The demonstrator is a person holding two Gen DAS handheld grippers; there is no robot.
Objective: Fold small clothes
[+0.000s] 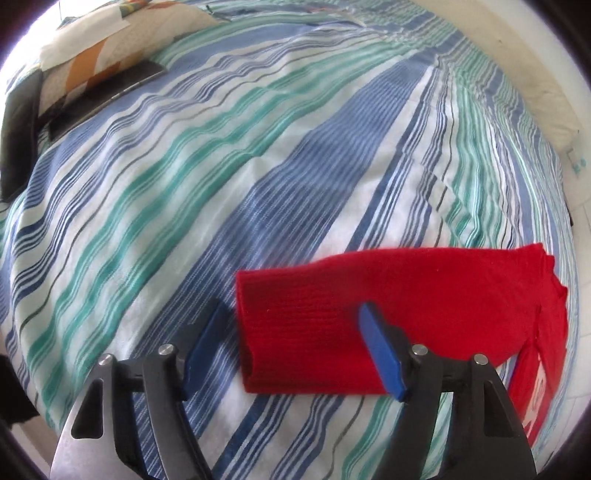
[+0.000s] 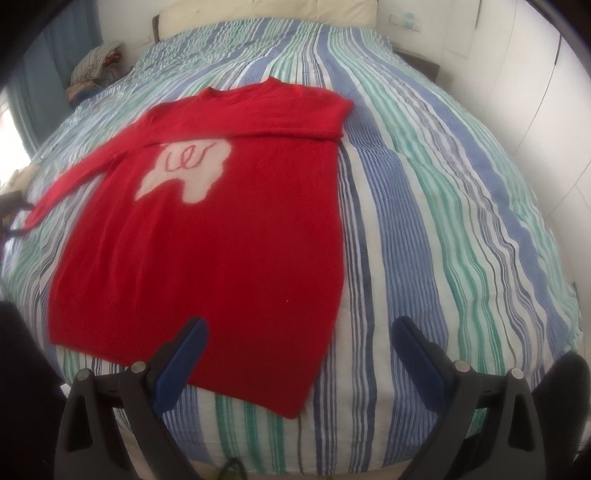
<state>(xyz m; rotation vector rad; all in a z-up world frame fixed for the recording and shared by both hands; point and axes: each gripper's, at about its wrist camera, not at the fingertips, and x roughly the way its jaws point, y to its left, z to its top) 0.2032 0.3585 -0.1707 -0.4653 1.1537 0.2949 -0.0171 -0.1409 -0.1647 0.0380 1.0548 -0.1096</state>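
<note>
A red knitted sweater (image 2: 207, 236) with a white patch (image 2: 184, 170) on its chest lies flat on the striped bedcover (image 2: 424, 206). One sleeve is folded across the chest and the other sleeve (image 2: 74, 177) stretches out to the left. In the left wrist view that sleeve's cuff end (image 1: 314, 332) lies under my left gripper (image 1: 293, 308). Its jaws stand apart, one blue finger (image 1: 207, 336) beside the cuff on the cover and the other above the knit, neither pressing. My right gripper (image 2: 299, 322) hangs open just over the hem's near right corner (image 2: 291, 398), holding nothing.
Pillows (image 1: 107, 44) and dark flat items (image 1: 103, 99) sit at the far left of the bed. A small heap of fabric (image 2: 96, 62) lies by the cream headboard (image 2: 266, 11). White walls (image 2: 535, 74) border the bed's right side.
</note>
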